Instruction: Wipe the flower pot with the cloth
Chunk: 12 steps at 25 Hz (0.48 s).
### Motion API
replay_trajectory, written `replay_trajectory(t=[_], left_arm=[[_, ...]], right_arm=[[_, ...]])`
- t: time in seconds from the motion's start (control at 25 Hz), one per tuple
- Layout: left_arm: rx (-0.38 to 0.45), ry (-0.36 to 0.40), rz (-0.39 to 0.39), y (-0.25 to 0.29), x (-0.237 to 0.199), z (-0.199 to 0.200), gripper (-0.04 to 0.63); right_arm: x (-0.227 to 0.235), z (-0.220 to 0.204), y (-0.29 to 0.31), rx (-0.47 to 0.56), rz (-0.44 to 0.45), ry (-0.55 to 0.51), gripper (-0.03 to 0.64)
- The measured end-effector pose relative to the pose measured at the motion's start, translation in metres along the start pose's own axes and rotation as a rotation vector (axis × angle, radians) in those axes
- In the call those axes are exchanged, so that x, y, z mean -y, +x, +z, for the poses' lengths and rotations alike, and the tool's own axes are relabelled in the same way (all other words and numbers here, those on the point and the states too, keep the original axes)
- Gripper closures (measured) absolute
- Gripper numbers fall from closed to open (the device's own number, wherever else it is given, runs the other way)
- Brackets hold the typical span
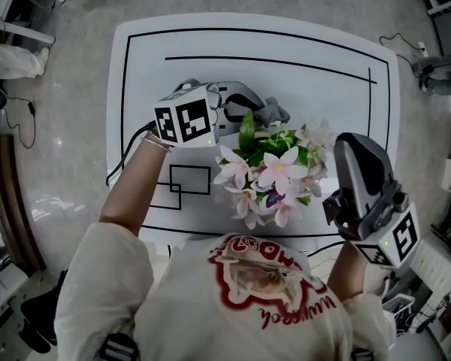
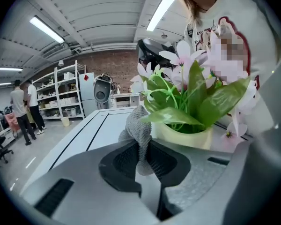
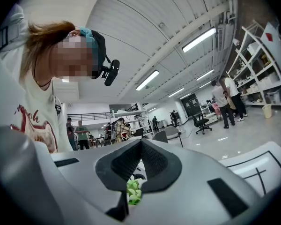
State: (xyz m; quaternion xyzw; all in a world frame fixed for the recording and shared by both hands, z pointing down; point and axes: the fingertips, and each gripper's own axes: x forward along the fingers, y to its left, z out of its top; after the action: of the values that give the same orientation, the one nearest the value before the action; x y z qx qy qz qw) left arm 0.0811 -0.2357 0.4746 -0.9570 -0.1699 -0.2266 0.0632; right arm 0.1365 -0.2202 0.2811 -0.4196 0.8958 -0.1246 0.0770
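Table (image 1: 323, 59): white top, marked with black lines and rectangles. Floor (image 1: 68, 89): grey, polished. Room: brick wall (image 2: 117, 64), open shelving (image 2: 65, 93), ceiling strip lights (image 2: 47, 29), people (image 2: 23, 111) standing well apart from the table.

Flower pot (image 2: 185, 137): cream, with green leaves and pale pink blooms, set near the table's front edge.

Left gripper (image 2: 141, 149): clamped on the grey cloth (image 2: 138, 123), which is held just beside the pot.

Right gripper (image 3: 140, 146): closed on a green sprig (image 3: 134, 191).

Writing: red script on the shirt (image 1: 274, 284), not legible; square black-and-white markers on the cube (image 1: 184, 119)
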Motion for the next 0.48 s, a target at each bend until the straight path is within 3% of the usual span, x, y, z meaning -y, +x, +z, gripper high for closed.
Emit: replay_trajectory(t=[0.48], left_arm=[[-0.033, 0.014, -0.016, -0.001, 0.0107, -0.0095, 0.551]], right_arm=[[0.0006, -0.0008, 0.0001, -0.025, -0.032, -0.023, 0.618]])
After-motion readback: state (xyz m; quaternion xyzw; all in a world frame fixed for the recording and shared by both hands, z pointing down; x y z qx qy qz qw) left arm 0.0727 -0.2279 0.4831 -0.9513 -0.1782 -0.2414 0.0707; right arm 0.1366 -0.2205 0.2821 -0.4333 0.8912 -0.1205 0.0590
